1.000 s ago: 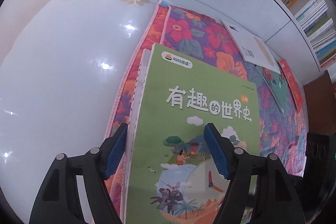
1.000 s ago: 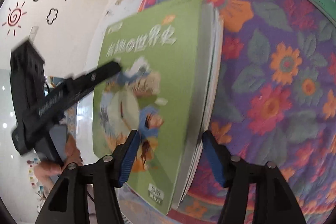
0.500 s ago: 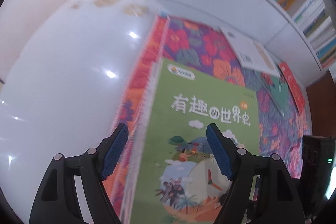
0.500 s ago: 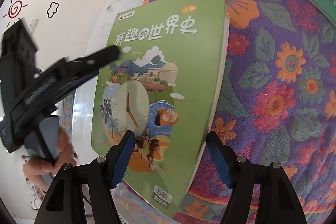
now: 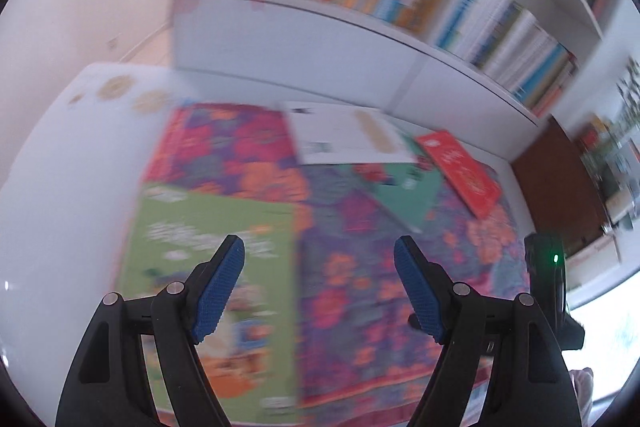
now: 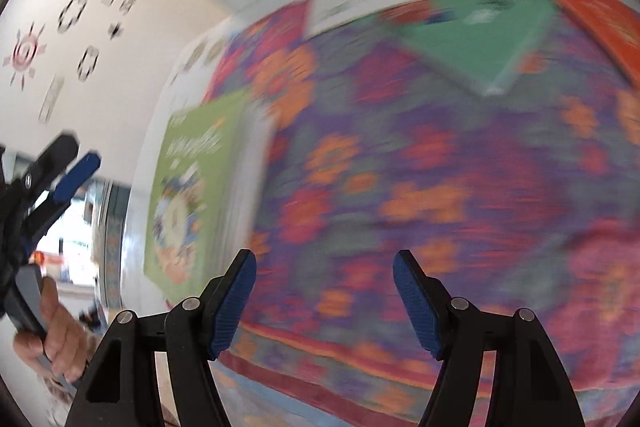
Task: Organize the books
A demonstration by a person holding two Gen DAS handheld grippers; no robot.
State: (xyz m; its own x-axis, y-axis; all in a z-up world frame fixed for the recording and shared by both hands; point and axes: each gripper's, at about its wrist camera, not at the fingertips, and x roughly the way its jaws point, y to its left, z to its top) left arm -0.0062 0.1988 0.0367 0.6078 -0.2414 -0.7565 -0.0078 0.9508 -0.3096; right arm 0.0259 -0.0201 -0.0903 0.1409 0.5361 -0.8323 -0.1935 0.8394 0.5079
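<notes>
The left gripper (image 5: 318, 289), black-framed with blue ribbed pads, is seen with its jaws standing apart and nothing between them. Its left finger (image 5: 218, 291) overlaps the green picture book with an illustrated cover (image 5: 212, 267) in the view, but no pad is pressed on it. The right gripper (image 6: 324, 301), of the same build, is likewise seen parted and empty, above the flower-patterned quilted mat in purple, orange and red (image 6: 420, 187).

The green picture book is found lying flat at the near left corner of the mat, its left edge close to the mat's border, next to the glossy white tabletop (image 5: 68, 167). In the right wrist view the page edges of this book can be made out, and it may rest on further volumes; this cannot be settled owing to blur.

Three more books are noted at the far side of the mat: a white book (image 5: 344, 137), a teal-green book (image 5: 404, 191) partly under it, and a red-orange book (image 5: 460, 167) just beside the teal one, toward the right.

Beyond the mat a white shelf unit (image 5: 300, 39) filled with rows of upright book spines is recorded. A person's hand (image 6: 60, 335) on the left gripper's handle is seen at the lower left of the right wrist view. Both views are heavily blurred.
</notes>
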